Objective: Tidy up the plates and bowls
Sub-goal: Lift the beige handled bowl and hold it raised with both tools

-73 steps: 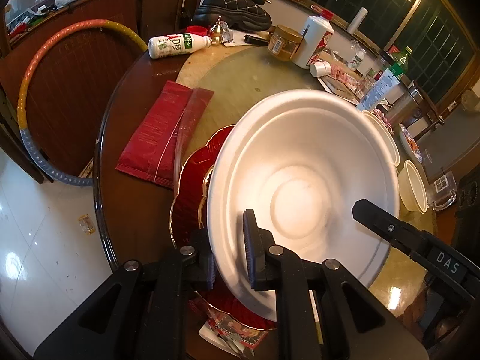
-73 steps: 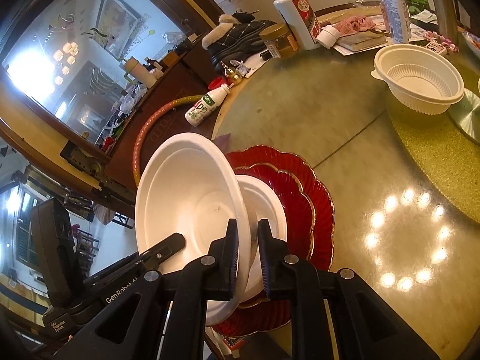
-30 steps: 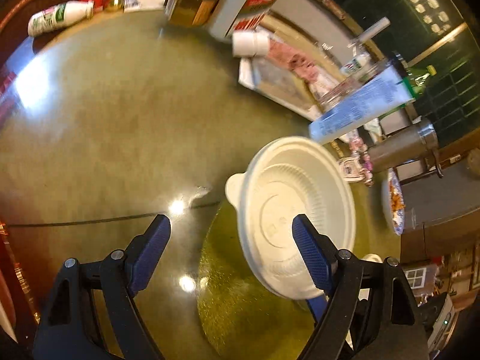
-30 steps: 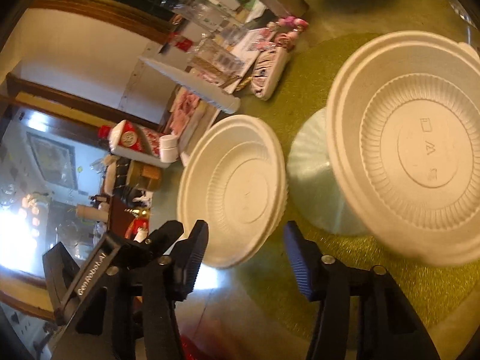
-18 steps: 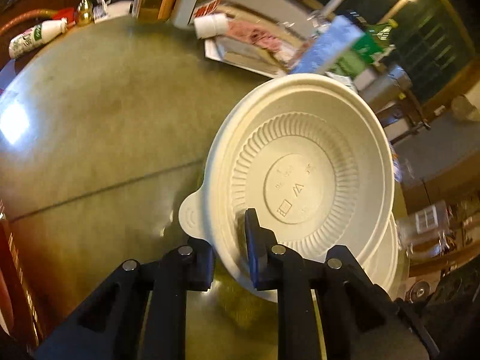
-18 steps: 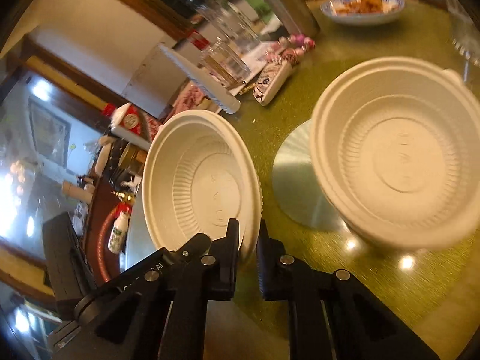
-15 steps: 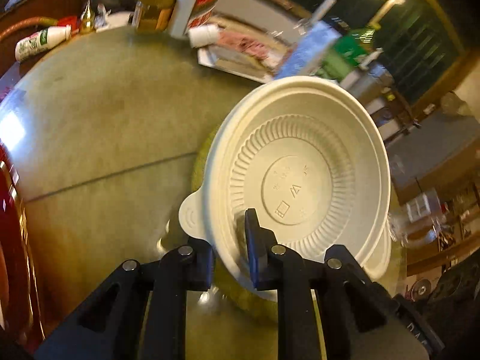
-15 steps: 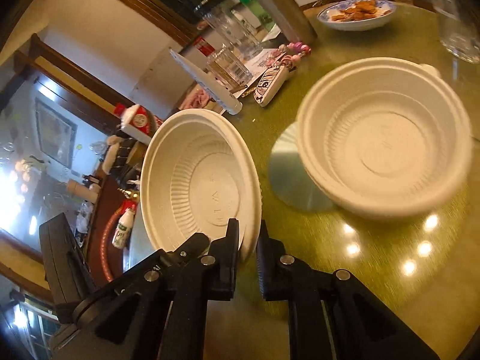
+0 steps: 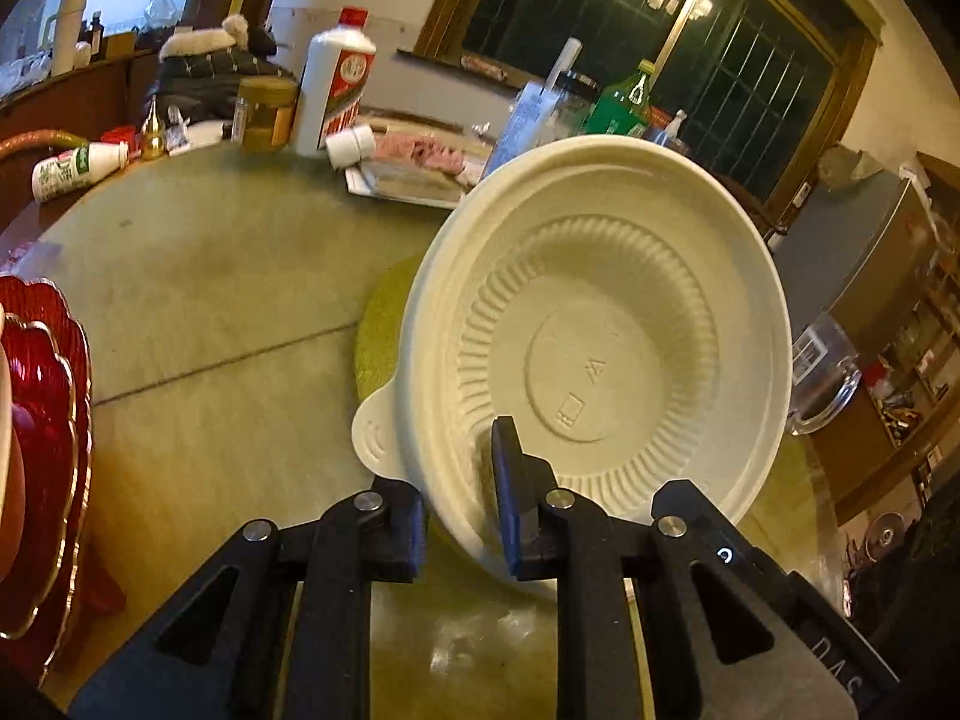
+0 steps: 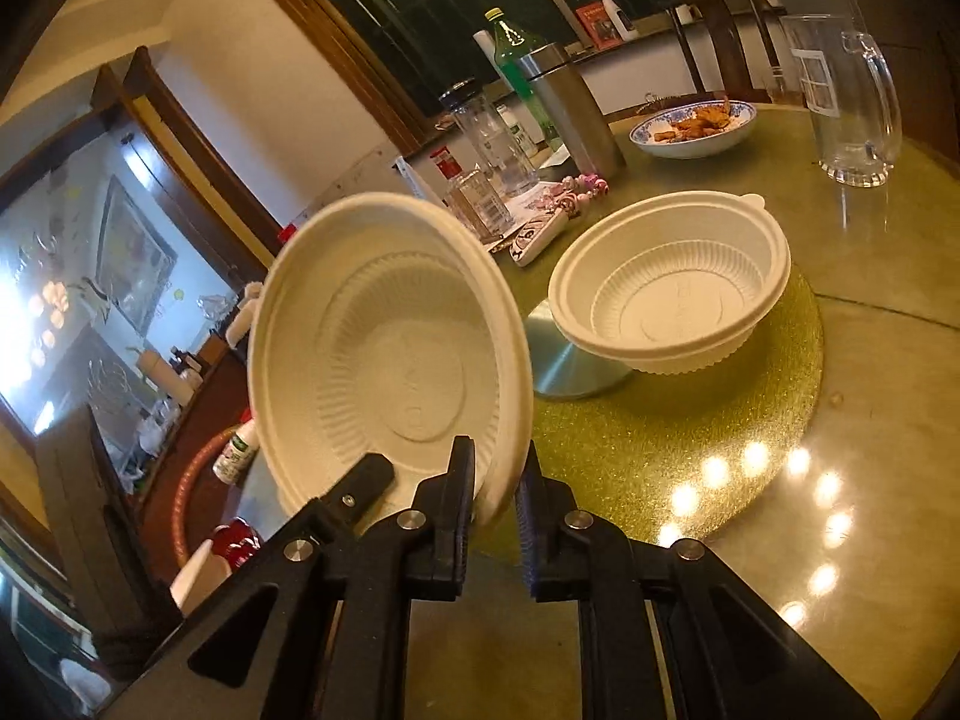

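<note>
Left wrist: left gripper (image 9: 459, 510) now pinching bowl (image 9: 600, 354) by its rim, lifted off the gold mat (image 9: 384, 324) (spread wide a second ago).

Right wrist: right gripper (image 10: 498, 516) clamping the same tilted bowl; second bowl (image 10: 672, 294) left behind. Likely bound for the red plates (image 9: 42, 432).

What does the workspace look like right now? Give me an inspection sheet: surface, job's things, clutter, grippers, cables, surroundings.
Surface: glossy round table with a gold mat in the middle.
Job's things: white bowl lifted and tilted; second bowl upright on a silver disc on the mat; red plates stacked at the table's edge.
Clutter: liquor bottle, glass pitcher, dish of food.
Grippers: left gripper and right gripper have just been closing their jaws; each is shut on the white bowl's near rim.
Cables: nothing seen.
Surroundings: dark windows.
</note>
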`<state>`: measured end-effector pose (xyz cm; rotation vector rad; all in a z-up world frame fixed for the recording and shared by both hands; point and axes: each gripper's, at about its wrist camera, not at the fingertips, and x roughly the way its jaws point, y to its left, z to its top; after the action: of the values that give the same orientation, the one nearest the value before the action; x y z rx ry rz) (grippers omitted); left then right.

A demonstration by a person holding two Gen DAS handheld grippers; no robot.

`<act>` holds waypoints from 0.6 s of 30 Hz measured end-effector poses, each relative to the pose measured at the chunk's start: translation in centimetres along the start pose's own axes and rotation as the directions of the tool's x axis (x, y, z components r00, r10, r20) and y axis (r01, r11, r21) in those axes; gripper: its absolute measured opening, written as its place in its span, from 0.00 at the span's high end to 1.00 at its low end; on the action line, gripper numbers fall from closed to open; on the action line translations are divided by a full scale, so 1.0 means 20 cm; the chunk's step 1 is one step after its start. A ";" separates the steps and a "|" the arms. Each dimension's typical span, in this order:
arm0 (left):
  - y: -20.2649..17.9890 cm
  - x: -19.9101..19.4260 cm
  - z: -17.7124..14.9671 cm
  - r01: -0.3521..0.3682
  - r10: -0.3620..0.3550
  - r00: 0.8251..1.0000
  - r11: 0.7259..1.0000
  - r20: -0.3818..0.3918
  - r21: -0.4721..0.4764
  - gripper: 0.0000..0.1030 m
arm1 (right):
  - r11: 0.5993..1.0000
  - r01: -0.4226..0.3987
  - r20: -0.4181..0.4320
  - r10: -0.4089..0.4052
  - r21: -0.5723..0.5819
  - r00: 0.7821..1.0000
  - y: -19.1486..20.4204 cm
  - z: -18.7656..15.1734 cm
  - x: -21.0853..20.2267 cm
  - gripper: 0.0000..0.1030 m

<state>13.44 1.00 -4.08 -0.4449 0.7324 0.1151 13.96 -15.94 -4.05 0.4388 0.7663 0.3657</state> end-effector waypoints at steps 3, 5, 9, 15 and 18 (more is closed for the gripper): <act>0.01 0.02 0.00 0.004 -0.004 1.000 1.000 -0.022 -0.003 0.84 | 1.000 0.004 -0.017 -0.004 0.018 1.000 -0.03 -0.01 0.02 0.88; 0.02 0.01 -0.01 0.000 0.001 1.000 1.000 -0.013 0.004 0.83 | 1.000 0.003 -0.018 -0.002 0.016 1.000 -0.03 -0.02 0.02 0.88; 0.02 0.00 -0.01 -0.008 0.008 1.000 1.000 -0.002 0.012 0.83 | 1.000 0.006 -0.009 -0.006 -0.002 1.000 -0.01 -0.02 0.02 0.87; 0.01 -0.01 -0.02 -0.017 0.017 1.000 1.000 0.010 0.022 0.83 | 1.000 0.005 -0.007 -0.005 -0.002 1.000 -0.01 -0.02 0.02 0.87; 0.01 -0.01 -0.02 -0.020 0.020 1.000 0.999 0.014 0.026 0.83 | 1.000 0.004 -0.005 -0.004 -0.004 1.000 -0.01 -0.02 0.02 0.87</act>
<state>13.03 1.03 -4.24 -0.4117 0.7243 0.1272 13.91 -15.77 -4.69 0.4322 0.7707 0.3644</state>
